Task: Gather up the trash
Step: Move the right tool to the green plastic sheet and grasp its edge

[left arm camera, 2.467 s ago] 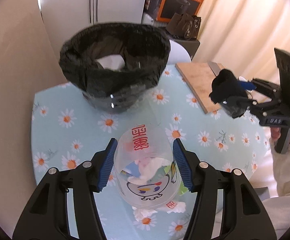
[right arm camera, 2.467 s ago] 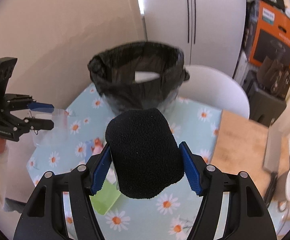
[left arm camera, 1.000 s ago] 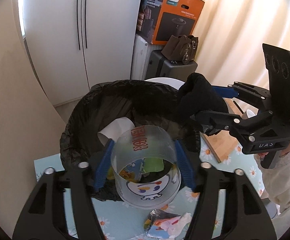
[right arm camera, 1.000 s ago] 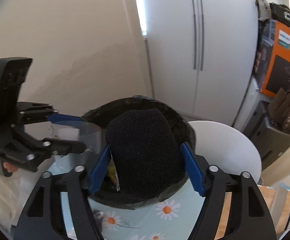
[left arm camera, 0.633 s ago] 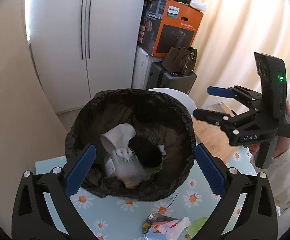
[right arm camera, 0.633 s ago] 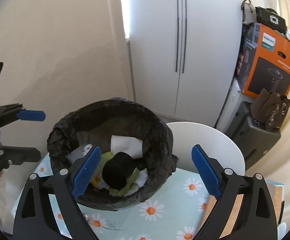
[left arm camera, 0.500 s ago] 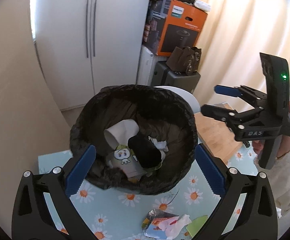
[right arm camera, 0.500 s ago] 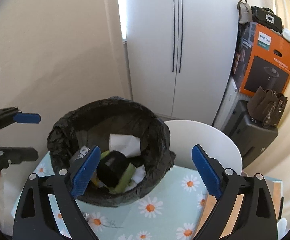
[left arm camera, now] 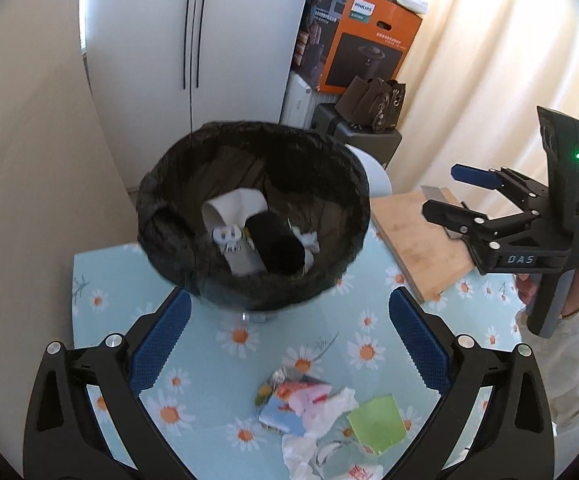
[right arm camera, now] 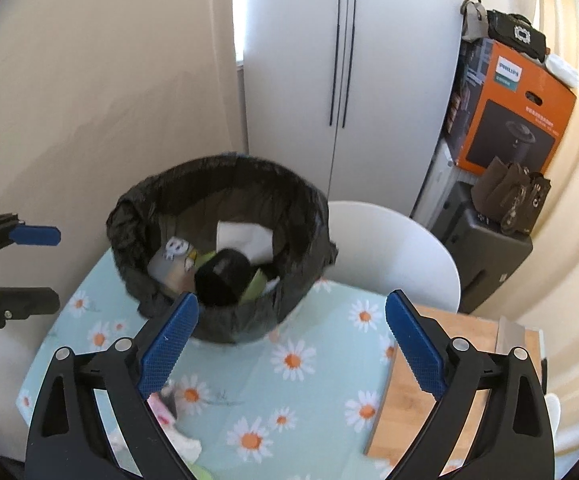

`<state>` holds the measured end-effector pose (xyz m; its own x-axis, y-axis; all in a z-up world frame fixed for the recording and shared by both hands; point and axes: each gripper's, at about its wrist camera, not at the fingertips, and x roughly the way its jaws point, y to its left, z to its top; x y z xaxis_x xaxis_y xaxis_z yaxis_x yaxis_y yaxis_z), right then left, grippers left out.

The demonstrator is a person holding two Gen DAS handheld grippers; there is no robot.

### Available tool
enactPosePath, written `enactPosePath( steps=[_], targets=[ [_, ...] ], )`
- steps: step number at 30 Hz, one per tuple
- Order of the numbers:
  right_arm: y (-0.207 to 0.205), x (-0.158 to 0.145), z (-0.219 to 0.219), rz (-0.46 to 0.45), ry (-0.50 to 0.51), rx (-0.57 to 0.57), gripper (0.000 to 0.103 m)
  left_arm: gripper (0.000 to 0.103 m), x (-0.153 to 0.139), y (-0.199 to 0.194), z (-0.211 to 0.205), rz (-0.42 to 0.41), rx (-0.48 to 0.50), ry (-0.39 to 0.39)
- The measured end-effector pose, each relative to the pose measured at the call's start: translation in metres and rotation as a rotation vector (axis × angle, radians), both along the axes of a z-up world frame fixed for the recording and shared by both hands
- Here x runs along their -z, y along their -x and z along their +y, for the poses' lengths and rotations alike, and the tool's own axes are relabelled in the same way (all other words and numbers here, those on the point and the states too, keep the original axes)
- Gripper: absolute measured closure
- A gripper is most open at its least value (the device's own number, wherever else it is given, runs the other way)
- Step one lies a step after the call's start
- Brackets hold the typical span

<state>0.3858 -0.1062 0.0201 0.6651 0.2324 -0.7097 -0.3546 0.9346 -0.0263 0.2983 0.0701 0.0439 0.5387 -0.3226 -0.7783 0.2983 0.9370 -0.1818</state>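
Bin, round, lined with a crinkled black plastic bag: stands on the far part of the table, which wears a pale blue daisy-print cloth. Contents visible: one black foam cylinder, one clear plastic cup with a cartoon print lying on its side, one white paper cup, plus scraps of green and white paper. These items count as collected.

Left gripper: blue-padded jaws spread wide, nothing between them, held above the table on the near side of the bin.

Right gripper: jaws likewise spread wide and empty, held near the bin's rim; seen from the left wrist view it hangs above the wooden cutting board at the right.

Outstanding: heap of loose litter on the cloth, well short of the bin and directly below the left gripper. It comprises crumpled coloured wrappers, torn white paper and one square of green paper.

Progress, by estimate: past the midpoint. Bulky pieces are binned; the small flat scraps remain, and thin paper lying flush on the cloth will likely need several pinches.
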Motion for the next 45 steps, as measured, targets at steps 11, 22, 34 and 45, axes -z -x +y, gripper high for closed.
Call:
enactPosePath(
  steps=[11, 22, 34, 45],
  targets=[
    [0.055, 0.036, 0.0, 0.092, 0.019, -0.025, 0.012, 0.006, 0.021, 0.056, -0.008, 0.045, 0.002, -0.001],
    [0.093, 0.083, 0.004, 0.193, 0.036, -0.025, 0.012, 0.006, 0.05, 0.1, -0.008, 0.082, 0.008, -0.02],
    [0.113, 0.144, 0.016, 0.343, 0.047, -0.035, 0.012, 0.006, 0.087, 0.13, -0.003, 0.156, -0.006, -0.036],
    [0.132, 0.189, 0.038, 0.435, 0.08, -0.089, 0.012, 0.006, 0.124, 0.146, -0.002, 0.229, -0.018, -0.03]
  ],
)
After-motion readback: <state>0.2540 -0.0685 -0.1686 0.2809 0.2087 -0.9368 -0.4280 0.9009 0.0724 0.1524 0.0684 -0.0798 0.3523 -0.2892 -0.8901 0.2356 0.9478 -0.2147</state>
